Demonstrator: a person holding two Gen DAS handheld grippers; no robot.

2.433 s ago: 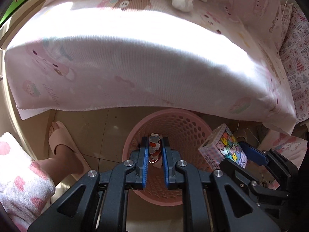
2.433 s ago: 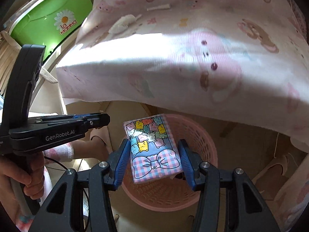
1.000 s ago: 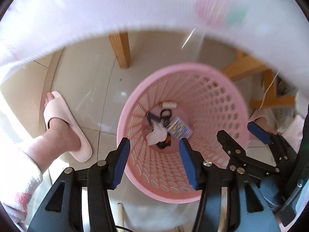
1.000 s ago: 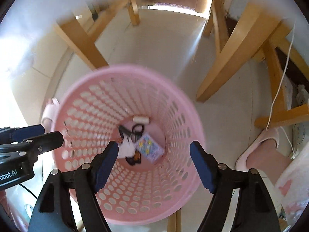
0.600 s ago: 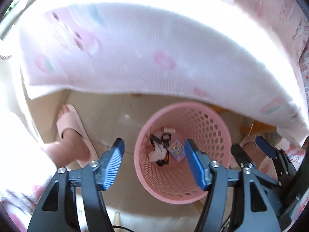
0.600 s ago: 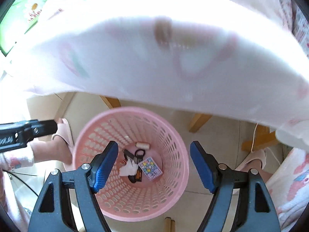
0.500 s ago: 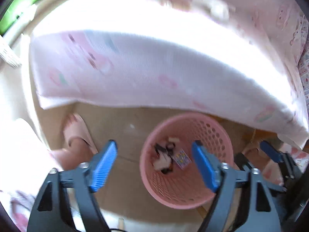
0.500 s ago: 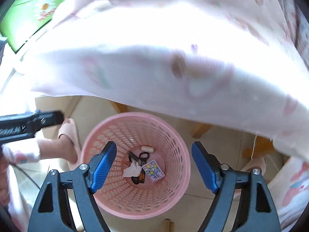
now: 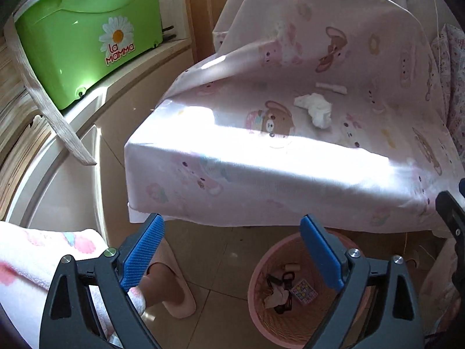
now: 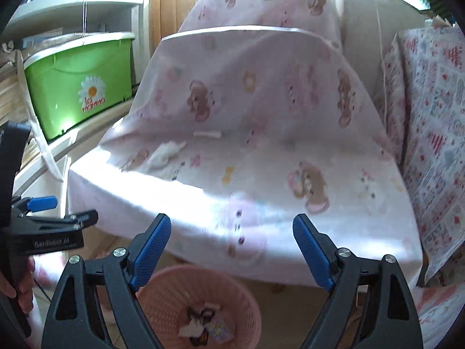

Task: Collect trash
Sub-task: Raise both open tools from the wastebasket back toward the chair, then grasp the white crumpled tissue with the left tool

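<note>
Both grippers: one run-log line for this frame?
left gripper: open, empty | right gripper: open, empty | pink basket: holds trash | crumpled tissue, paper stick: on seat cover

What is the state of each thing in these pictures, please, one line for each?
left tool: open, holds nothing.
right tool: open, holds nothing.
pink basket: upright on the floor, with trash inside.
bear-print packet: lying in the basket.
crumpled tissue: lying on the pink cloth, not collected.
small white strip: lying on the cloth, beyond the tissue.
green box: on the shelf, lid on.
</note>
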